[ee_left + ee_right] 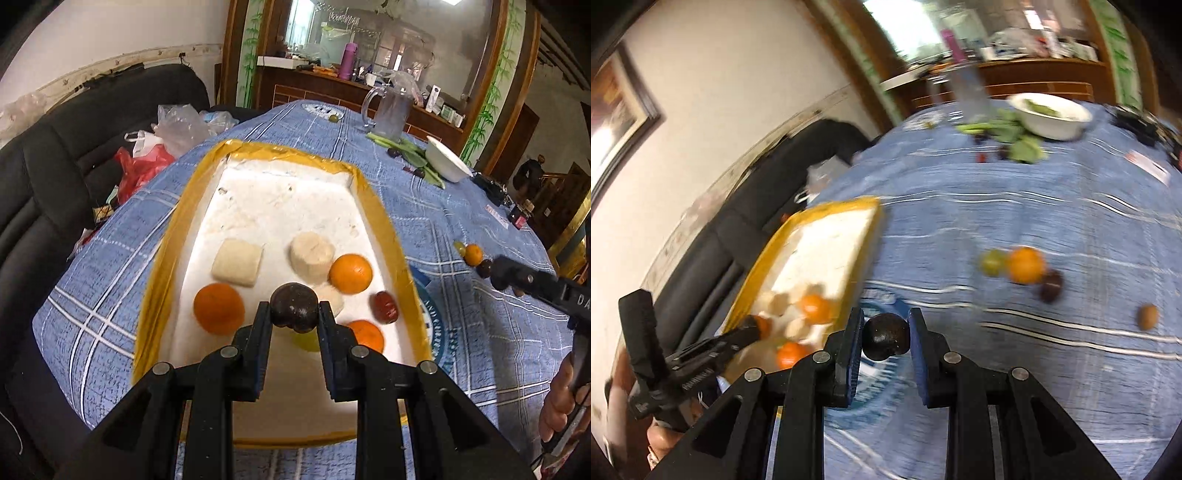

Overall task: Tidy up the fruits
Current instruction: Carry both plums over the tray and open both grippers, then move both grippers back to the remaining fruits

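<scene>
My left gripper (294, 314) is shut on a dark purple round fruit (293, 300), held over the near end of a white foam tray with a yellow taped rim (384, 229). In the tray lie three oranges (219, 308), a red fruit (384, 307) and pale white chunks (237, 262). My right gripper (885, 318) is shut on another dark round fruit (885, 338), above the blue checked tablecloth (1015, 192) just right of the tray (827, 236). A green fruit (991, 262), an orange (1025, 265), a dark fruit (1052, 285) and a brown one (1147, 316) lie loose on the cloth.
A white bowl (448, 162), leafy greens (413, 155) and a glass pitcher (391, 110) stand at the table's far end. A black sofa (55, 177) with plastic bags (147, 162) runs along the left. A person's hand (561, 402) holds the right tool.
</scene>
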The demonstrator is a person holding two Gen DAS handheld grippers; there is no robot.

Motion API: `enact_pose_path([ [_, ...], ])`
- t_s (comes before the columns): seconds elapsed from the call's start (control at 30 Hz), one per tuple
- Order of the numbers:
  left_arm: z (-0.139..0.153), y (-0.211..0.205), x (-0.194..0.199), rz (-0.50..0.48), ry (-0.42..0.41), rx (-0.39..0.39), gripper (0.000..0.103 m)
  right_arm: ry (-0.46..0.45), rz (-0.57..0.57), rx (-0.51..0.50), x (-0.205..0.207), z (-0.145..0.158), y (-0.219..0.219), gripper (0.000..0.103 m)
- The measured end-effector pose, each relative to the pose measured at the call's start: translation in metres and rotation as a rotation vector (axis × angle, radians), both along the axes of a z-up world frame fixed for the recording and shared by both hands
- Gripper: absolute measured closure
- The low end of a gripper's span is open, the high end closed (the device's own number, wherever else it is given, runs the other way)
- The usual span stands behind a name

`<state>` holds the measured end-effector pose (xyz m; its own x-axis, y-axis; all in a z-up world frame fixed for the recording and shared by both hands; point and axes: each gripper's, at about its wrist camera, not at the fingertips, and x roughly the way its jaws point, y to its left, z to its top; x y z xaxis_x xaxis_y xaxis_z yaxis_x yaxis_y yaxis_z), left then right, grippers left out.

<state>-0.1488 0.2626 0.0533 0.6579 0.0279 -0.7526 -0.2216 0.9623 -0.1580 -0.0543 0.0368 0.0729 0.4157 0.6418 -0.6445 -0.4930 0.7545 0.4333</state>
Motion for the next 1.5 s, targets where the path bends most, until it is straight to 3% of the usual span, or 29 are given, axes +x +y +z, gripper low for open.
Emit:
enact_pose_path([
  [0.2,-0.012,0.011,-0.003,0.006,0.026,-0.083,0.079,-0.008,0.076,-0.087,0.008,-0.004,0.068,0.076],
  [0.3,-0.013,0.011,-0.003,0.008,0.024,-0.081,0.079,-0.031,0.088,-0.166,0.016,-0.01,0.1,0.076],
  [0.53,-0.008,0.02,-0.008,0.013,0.012,-0.129,0.076,-0.036,0.081,-0.28,0.041,-0.026,0.134,0.076],
  [0.6,-0.007,0.022,-0.008,0.01,0.01,-0.131,0.065,-0.008,0.068,-0.278,0.048,-0.03,0.136,0.075],
  [0.77,-0.001,0.018,-0.01,-0.02,-0.007,-0.132,0.051,0.017,0.068,-0.276,0.051,-0.031,0.137,0.073],
  [0.87,0.002,0.013,-0.009,-0.025,-0.014,-0.098,0.045,-0.019,0.059,-0.275,0.046,-0.023,0.136,0.054],
  [0.9,0.002,0.011,-0.009,-0.028,-0.014,-0.093,0.044,-0.031,0.056,-0.267,0.045,-0.02,0.134,0.05],
  [1.07,0.003,0.007,-0.007,-0.036,-0.009,-0.091,0.044,-0.056,0.033,-0.206,0.03,-0.004,0.113,0.05],
  [1.2,0.007,-0.002,-0.007,-0.038,-0.016,-0.047,0.043,-0.094,-0.007,-0.184,0.003,0.005,0.081,0.048],
  [1.37,0.013,-0.021,-0.007,-0.06,-0.024,0.031,0.041,-0.125,-0.111,-0.212,-0.027,0.003,0.028,0.04],
  [1.5,0.016,-0.038,-0.007,-0.094,-0.03,0.046,0.039,-0.082,-0.216,-0.183,-0.041,-0.003,-0.02,0.04],
])
